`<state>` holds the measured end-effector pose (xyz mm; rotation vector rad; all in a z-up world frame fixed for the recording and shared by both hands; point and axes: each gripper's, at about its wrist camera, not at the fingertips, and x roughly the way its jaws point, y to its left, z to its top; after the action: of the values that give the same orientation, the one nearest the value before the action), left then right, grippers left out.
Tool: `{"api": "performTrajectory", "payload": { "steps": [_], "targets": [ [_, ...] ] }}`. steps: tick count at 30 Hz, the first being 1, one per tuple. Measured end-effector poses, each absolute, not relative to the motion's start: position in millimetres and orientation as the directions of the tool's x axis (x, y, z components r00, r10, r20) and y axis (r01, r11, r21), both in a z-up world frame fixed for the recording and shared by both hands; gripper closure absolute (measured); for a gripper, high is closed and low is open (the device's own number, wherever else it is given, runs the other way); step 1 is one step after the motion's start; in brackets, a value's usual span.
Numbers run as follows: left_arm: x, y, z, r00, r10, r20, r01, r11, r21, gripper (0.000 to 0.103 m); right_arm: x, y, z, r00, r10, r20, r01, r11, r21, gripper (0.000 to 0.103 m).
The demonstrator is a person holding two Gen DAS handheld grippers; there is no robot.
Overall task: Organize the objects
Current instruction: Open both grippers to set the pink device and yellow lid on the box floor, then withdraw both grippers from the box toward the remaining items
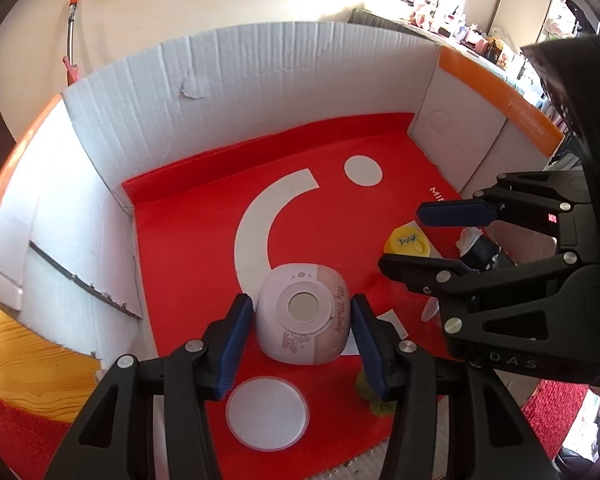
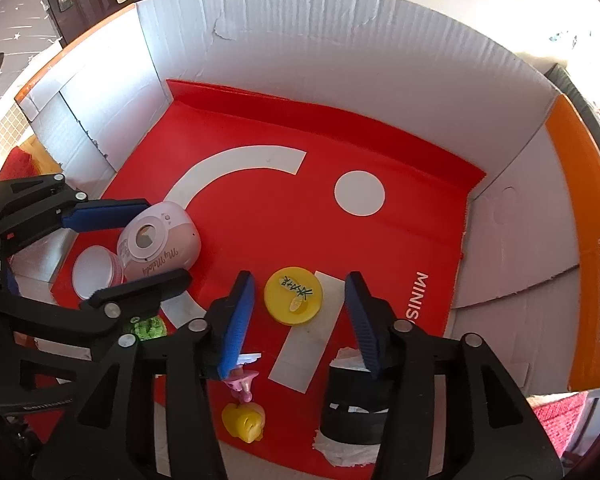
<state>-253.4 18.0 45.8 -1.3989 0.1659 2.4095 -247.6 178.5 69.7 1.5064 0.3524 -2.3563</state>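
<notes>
A pink and white toy camera (image 1: 302, 316) rests on the red floor (image 1: 188, 240) of a cardboard box. My left gripper (image 1: 300, 300) straddles it, with a blue pad close beside each side and a thin gap showing, so it stands open. In the right wrist view the same camera (image 2: 160, 240) sits between the left gripper's (image 2: 168, 240) fingers. A yellow round lid (image 2: 294, 296) lies flat on the floor between the pads of my right gripper (image 2: 299, 276), which is open with clear room on both sides. The left wrist view shows the right gripper (image 1: 400, 238) over that lid (image 1: 406, 242).
White box walls (image 2: 340, 60) with an orange rim (image 2: 588, 220) close in all sides. On the floor lie a pink jar with a white top (image 2: 94, 272), a green lump (image 2: 148, 328), a small pink toy (image 2: 242, 380), a yellow toy (image 2: 246, 420) and a black cylinder stuffed with tissue (image 2: 354, 404).
</notes>
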Motion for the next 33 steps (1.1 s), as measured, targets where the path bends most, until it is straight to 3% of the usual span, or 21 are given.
{"api": "performTrajectory", "payload": {
  "steps": [17, 23, 33],
  "targets": [
    [-217, 8, 87, -0.561, 0.230, -0.795, -0.324, -0.945, -0.045, 0.044, -216, 197, 123, -0.503, -0.121, -0.856, 0.371, -0.924, -0.087, 0.044],
    [-197, -2, 106, -0.616, 0.230, -0.753, -0.292, -0.955, -0.053, 0.037, -176, 198, 148, -0.576, -0.122, -0.808, 0.360, -0.926, -0.117, 0.039],
    [-154, -14, 130, -0.713, 0.207, -0.670, -0.229, -0.972, -0.056, 0.019, -140, 207, 167, -0.664, -0.205, -0.719, 0.334, -0.942, -0.040, 0.029]
  ]
}}
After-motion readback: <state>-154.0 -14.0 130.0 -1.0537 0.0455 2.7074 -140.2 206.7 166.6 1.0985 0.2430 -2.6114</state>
